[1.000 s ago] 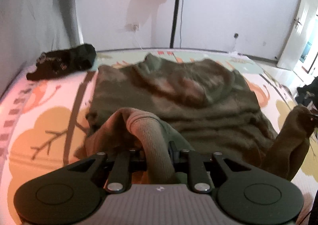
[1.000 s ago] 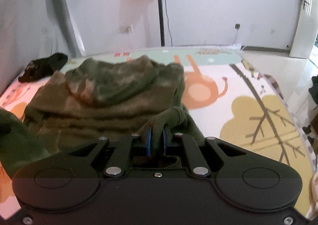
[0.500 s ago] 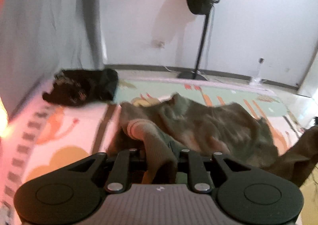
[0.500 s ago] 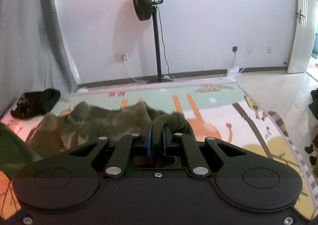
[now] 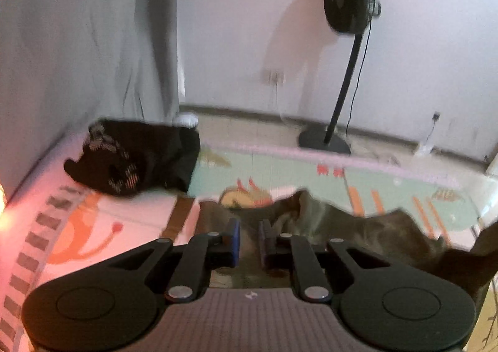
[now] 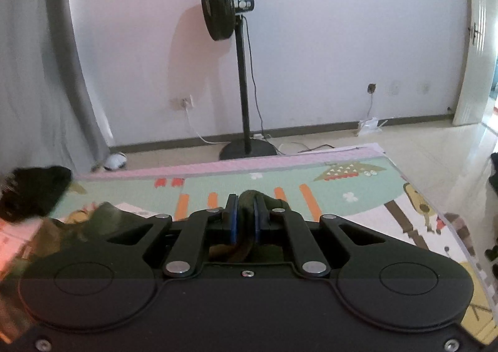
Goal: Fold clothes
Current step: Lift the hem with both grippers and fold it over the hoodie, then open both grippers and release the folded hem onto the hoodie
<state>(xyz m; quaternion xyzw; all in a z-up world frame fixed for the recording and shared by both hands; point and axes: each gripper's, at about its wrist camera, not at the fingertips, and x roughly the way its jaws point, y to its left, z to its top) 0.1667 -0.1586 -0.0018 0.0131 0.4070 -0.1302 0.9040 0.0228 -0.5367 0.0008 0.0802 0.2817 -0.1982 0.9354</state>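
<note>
Sweater sits pinched in right gripper; left view blurs it.

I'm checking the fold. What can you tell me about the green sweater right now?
The green sweater is olive, of thick, soft-looking knit, rumpled rather than flat. It lies bunched on the play mat, its far edge raised in uneven peaks. The right gripper is shut on a rolled fold of it. The left gripper has cloth between its closing jaws, though blur hides whether the pads press on it. A black garment lies apart, farther back.
</note>
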